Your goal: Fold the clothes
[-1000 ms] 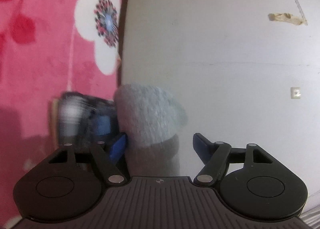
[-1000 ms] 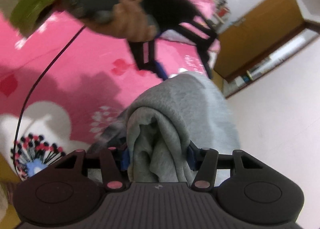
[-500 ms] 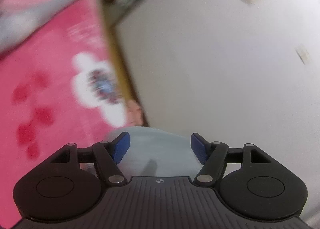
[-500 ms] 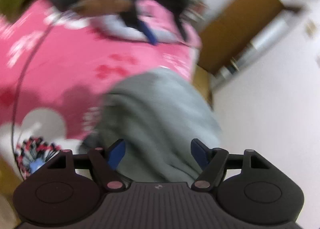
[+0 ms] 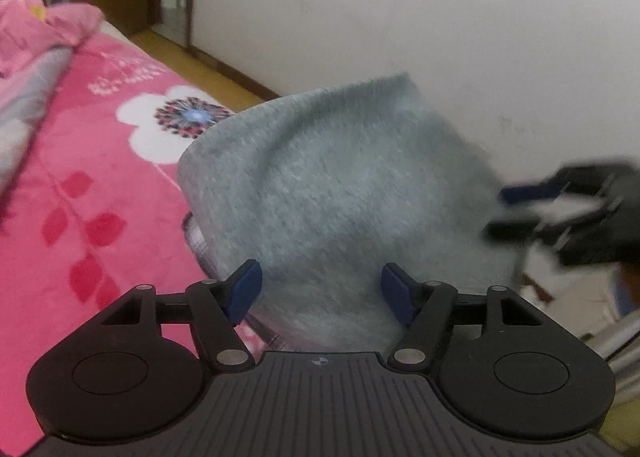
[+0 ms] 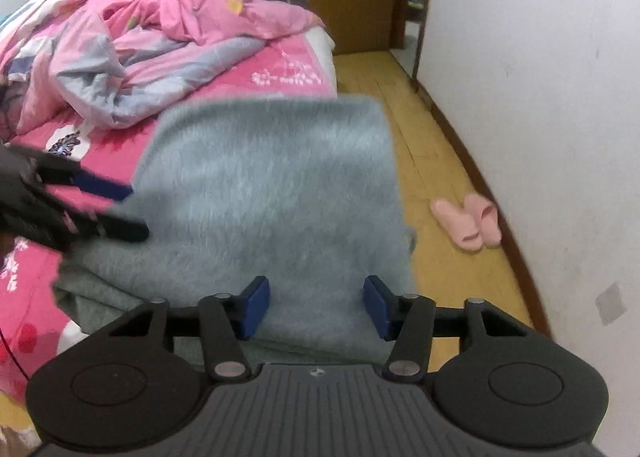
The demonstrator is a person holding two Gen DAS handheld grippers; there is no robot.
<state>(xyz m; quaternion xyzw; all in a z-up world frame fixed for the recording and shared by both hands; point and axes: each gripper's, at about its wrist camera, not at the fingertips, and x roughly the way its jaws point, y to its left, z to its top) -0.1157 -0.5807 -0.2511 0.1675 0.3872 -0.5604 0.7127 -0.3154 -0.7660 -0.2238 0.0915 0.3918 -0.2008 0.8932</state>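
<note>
Two handheld grippers hold a thick, folded grey fleece garment between them, lifted above the edge of a bright pink plush bed cover with white flowers. The left gripper stands wide, its blue pads pressed on a bulky fold that fills the gap. The right gripper has just been closing on the same bundle, which lies between its jaws. Beyond the right jaw lies a yellow wooden floor. The risks: the soft, thick layers may slide out of either wide grip, so the fold could sag open or drop off the bed edge.
</note>
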